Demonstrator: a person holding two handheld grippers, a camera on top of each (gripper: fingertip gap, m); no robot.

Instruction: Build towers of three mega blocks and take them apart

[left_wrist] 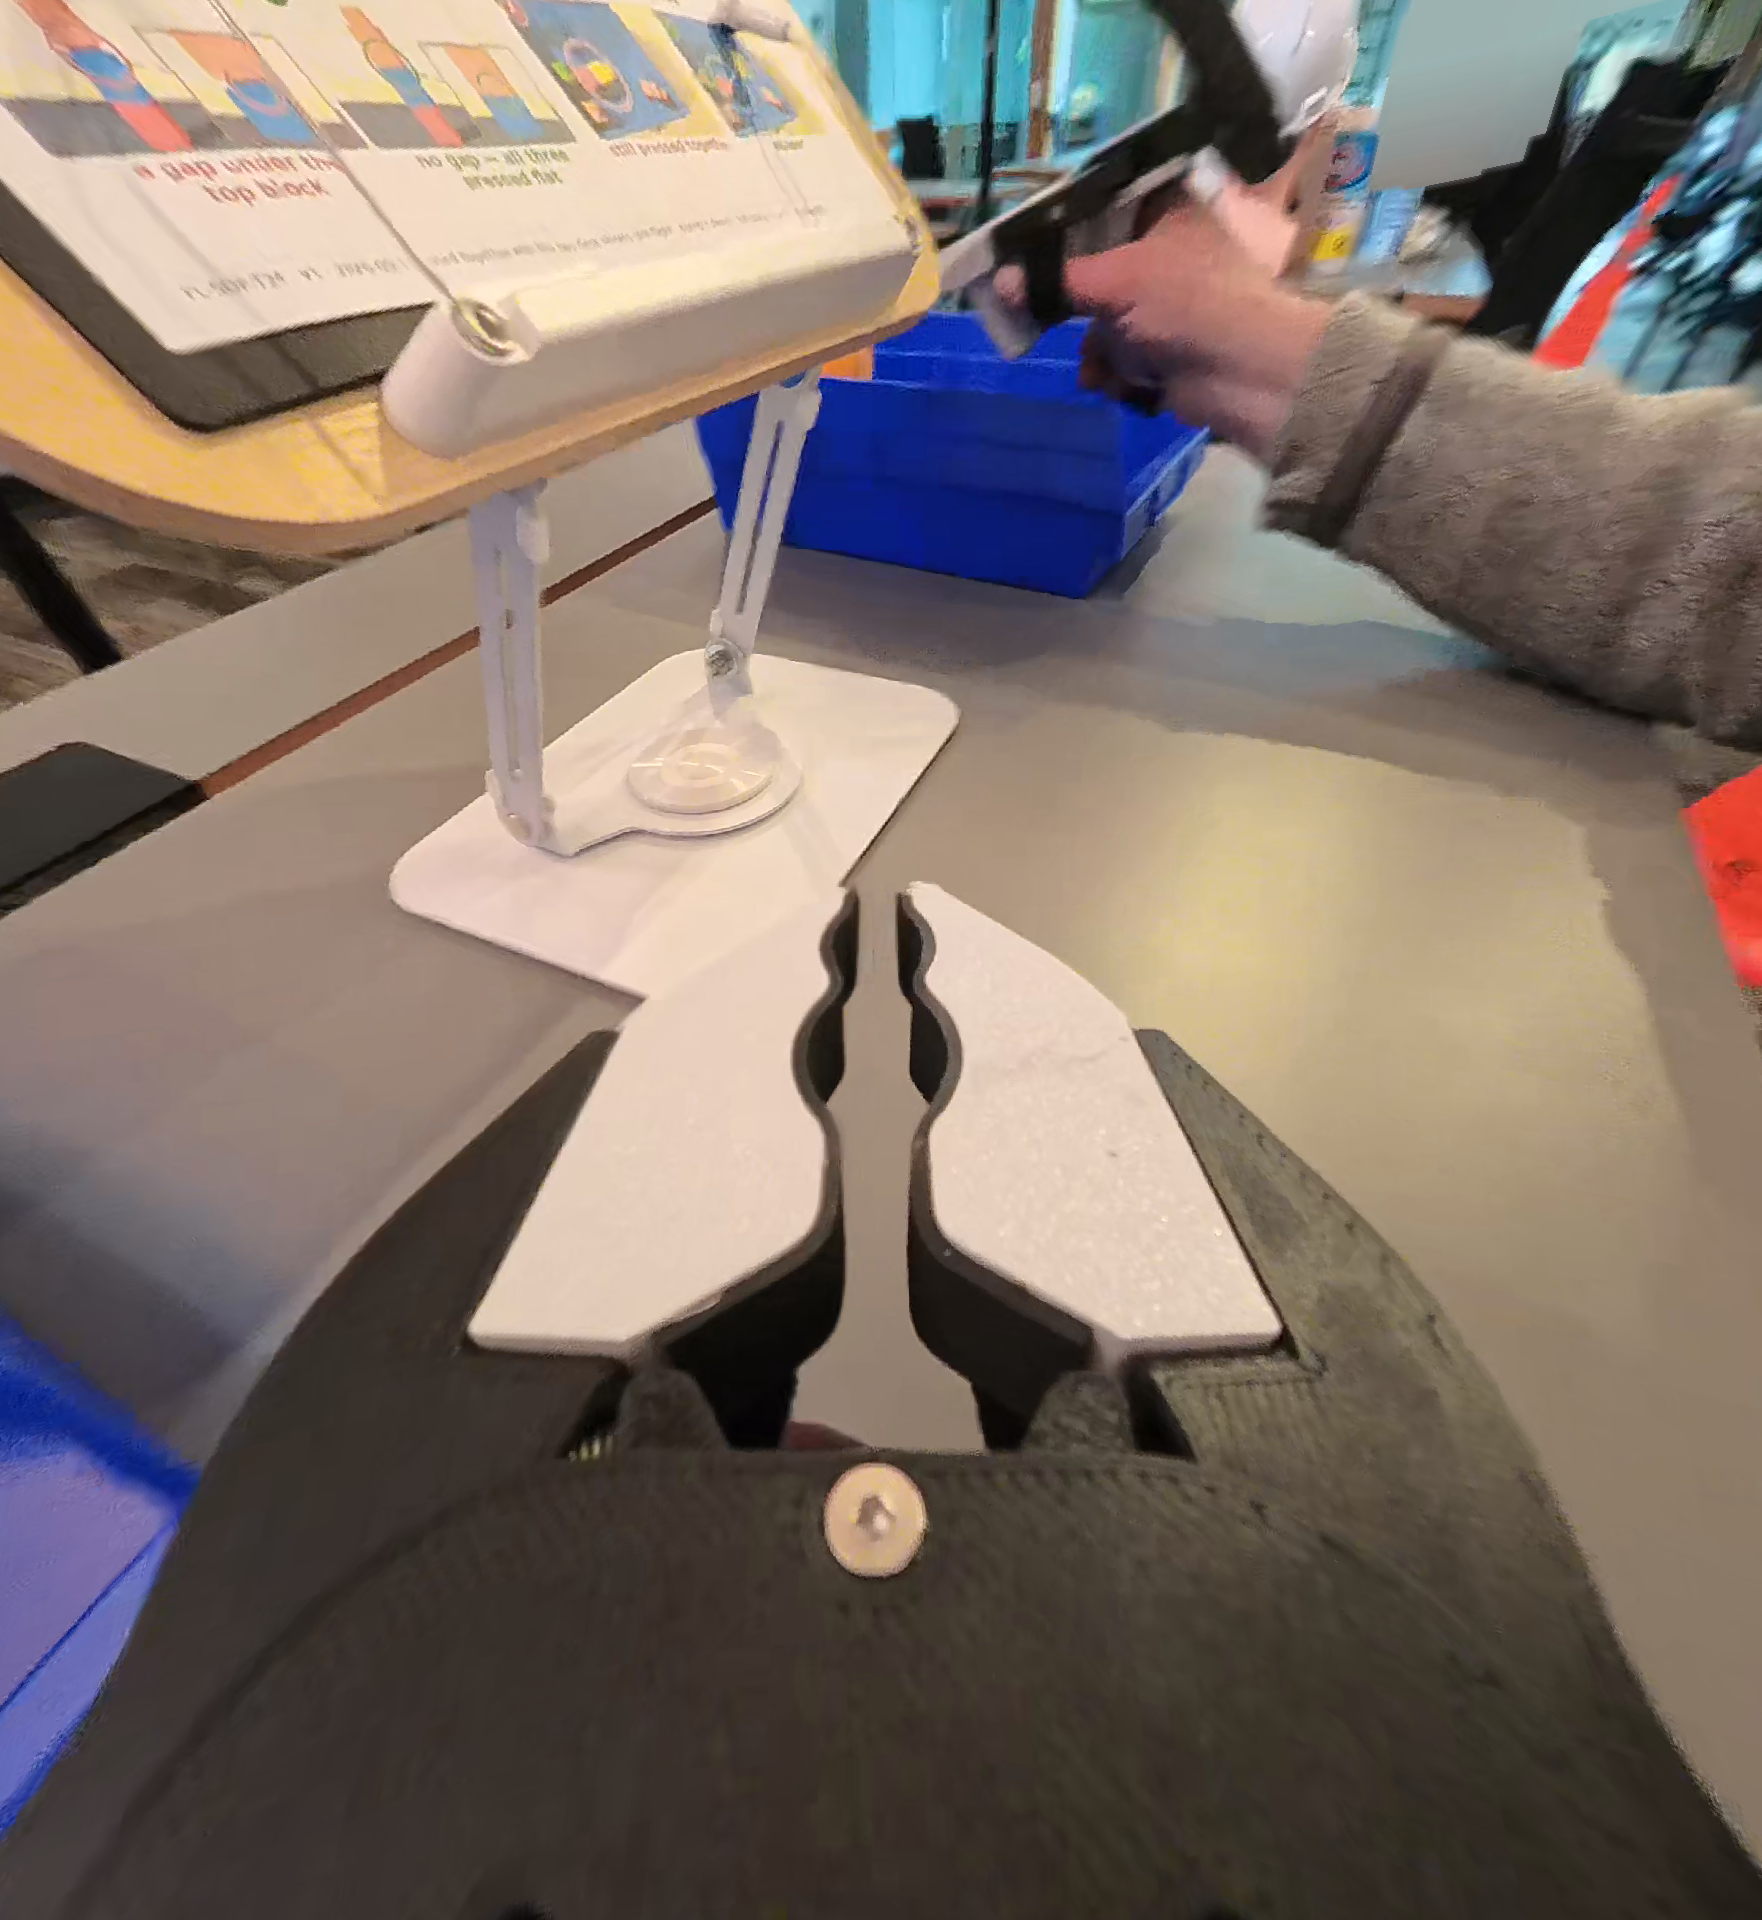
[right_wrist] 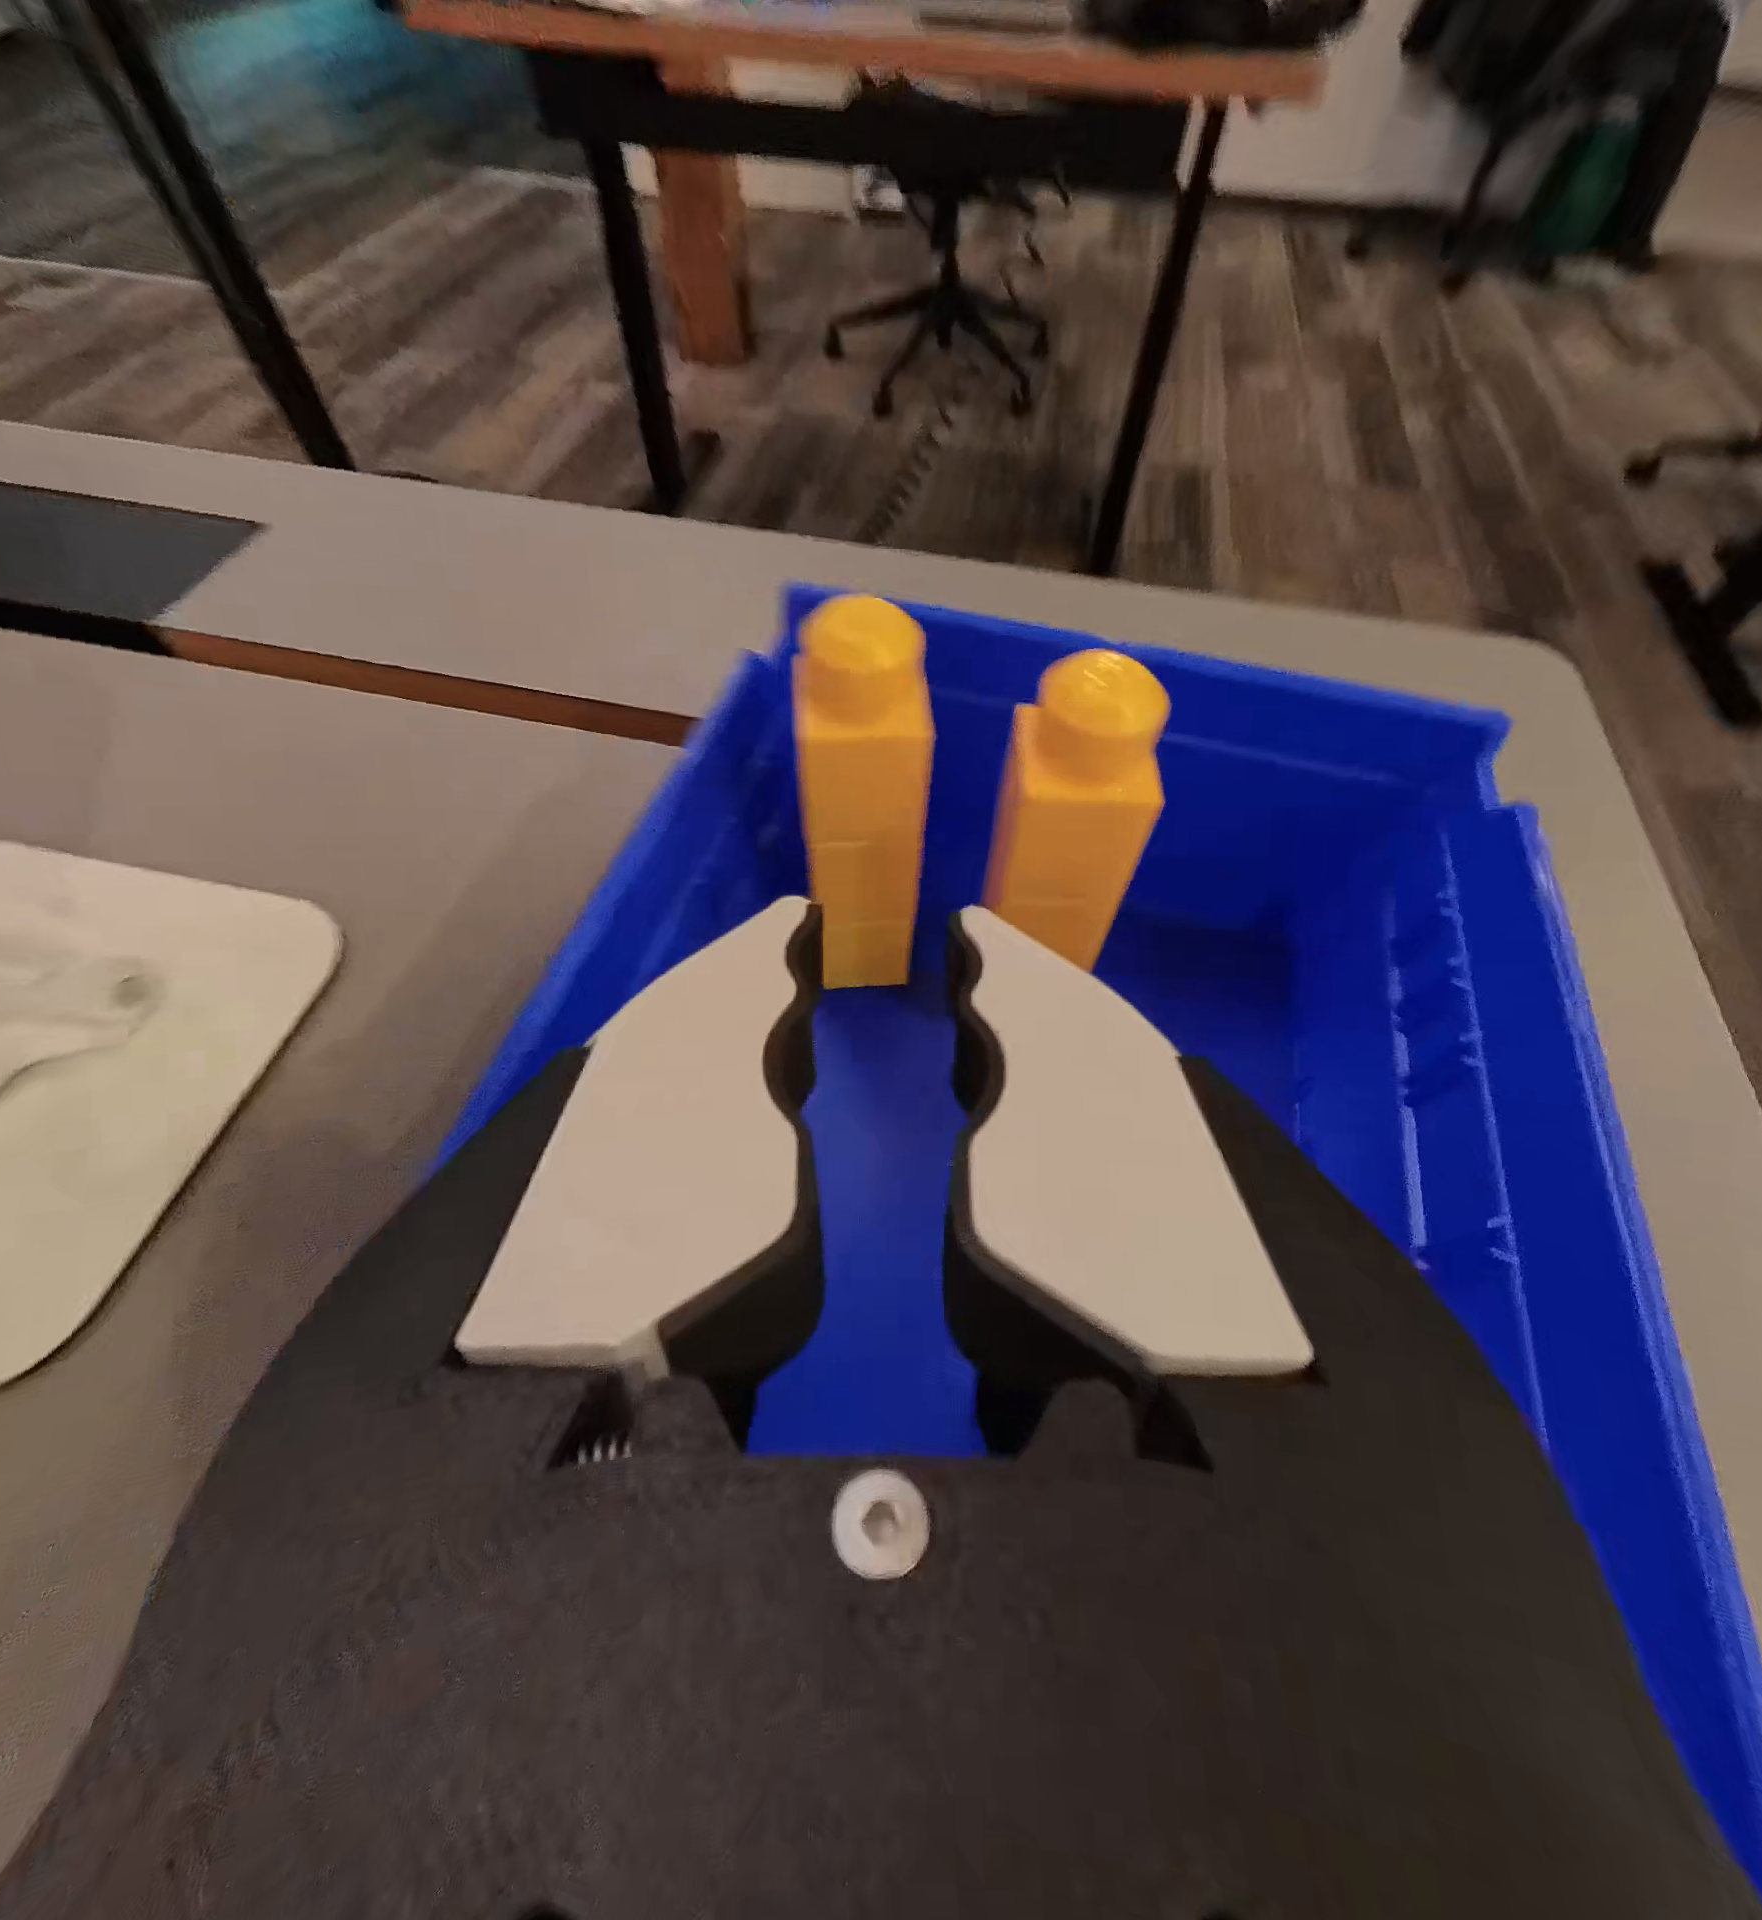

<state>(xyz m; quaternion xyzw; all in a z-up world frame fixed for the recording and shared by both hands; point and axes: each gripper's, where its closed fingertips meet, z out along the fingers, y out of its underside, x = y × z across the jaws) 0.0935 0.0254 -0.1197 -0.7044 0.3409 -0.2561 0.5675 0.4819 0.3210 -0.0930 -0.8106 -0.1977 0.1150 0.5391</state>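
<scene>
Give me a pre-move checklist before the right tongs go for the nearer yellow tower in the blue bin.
1. Both yellow towers upright in the blue bin: ok. The nearer tower and the other tower stand apart.
2. Right tongs open and holding nothing: ok. Bin floor shows between the fingers.
3. Nearer tower lined up with the gap: roughly ok; it sits toward the left finger, with space at the right finger.
4. Pads clear of the other tower: cannot tell; the right fingertip overlaps its base.
5. Left tongs out of the way: ok, nearly closed on nothing over the grey table by the white stand base.
</scene>
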